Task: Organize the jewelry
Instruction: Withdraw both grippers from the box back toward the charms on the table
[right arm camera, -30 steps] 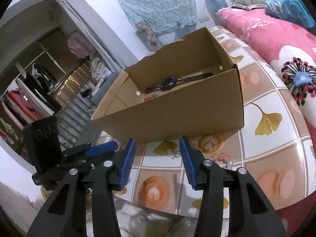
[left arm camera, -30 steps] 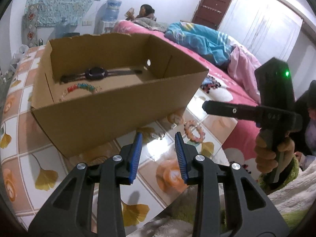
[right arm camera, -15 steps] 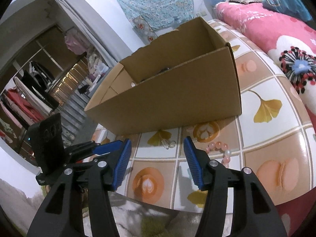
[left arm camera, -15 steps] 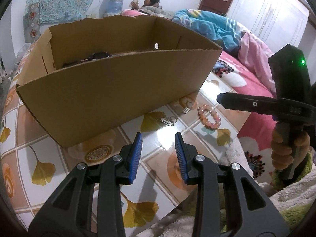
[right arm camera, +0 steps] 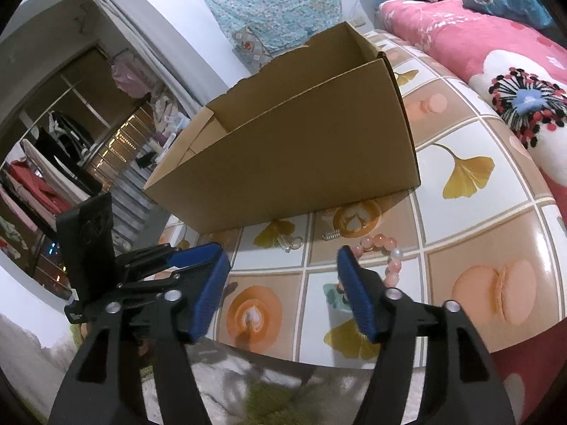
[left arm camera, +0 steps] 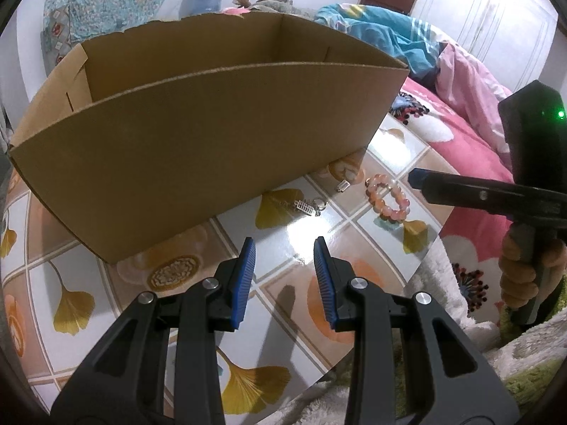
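Observation:
A pink bead bracelet (left arm camera: 388,200) (right arm camera: 382,238) lies on the tiled tabletop in front of the cardboard box (left arm camera: 198,141) (right arm camera: 301,156). Two small silver pieces (left arm camera: 308,207) (right arm camera: 290,242) lie beside it near the box's foot. My left gripper (left arm camera: 284,248) hovers low over the table, partly open and holding nothing, short of the silver pieces. My right gripper (right arm camera: 283,258) is opening its jaws with nothing between them; the bracelet sits just past its right finger. The box's near wall hides its inside.
The round table's edge (left arm camera: 430,248) runs close on the right, with a fluffy rug below. A pink floral bed (right arm camera: 496,53) lies beyond, and a person reclines at its far end. A hand (left arm camera: 524,269) holds the right gripper's handle.
Both cameras have sunk, so the box's near wall now hides the watch and the beads inside. The right jaws have spread wider. The left jaws keep the same gap.

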{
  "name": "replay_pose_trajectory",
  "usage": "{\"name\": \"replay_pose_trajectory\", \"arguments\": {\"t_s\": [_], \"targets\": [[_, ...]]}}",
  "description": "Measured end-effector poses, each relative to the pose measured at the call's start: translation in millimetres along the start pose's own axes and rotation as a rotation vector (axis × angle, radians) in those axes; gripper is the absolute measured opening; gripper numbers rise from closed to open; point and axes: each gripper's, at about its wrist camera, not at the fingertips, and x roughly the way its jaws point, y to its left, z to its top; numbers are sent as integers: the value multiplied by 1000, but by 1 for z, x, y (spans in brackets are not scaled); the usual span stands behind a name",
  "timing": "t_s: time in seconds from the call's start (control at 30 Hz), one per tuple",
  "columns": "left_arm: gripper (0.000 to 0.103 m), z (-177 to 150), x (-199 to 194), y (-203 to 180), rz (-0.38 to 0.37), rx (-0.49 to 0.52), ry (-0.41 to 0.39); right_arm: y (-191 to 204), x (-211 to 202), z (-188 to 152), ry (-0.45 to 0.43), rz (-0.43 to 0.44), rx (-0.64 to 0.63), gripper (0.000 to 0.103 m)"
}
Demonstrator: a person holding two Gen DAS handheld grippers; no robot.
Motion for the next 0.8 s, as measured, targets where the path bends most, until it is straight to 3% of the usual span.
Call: {"name": "replay_pose_trajectory", "arguments": {"t_s": [0.13, 0.2, 0.57, 0.8], "targets": [[33, -3, 3, 2, 26, -2, 13, 3, -1, -9, 3, -12, -31, 64], [41, -4, 3, 5, 43, -10, 13, 4, 1, -15, 12, -5, -40, 64], [58, -2, 7, 10, 110, -7, 24, 21, 22, -41, 70, -27, -103, 64], [61, 0, 11, 9, 125, -3, 31, 25, 27, -50, 85, -48, -139, 64]]}}
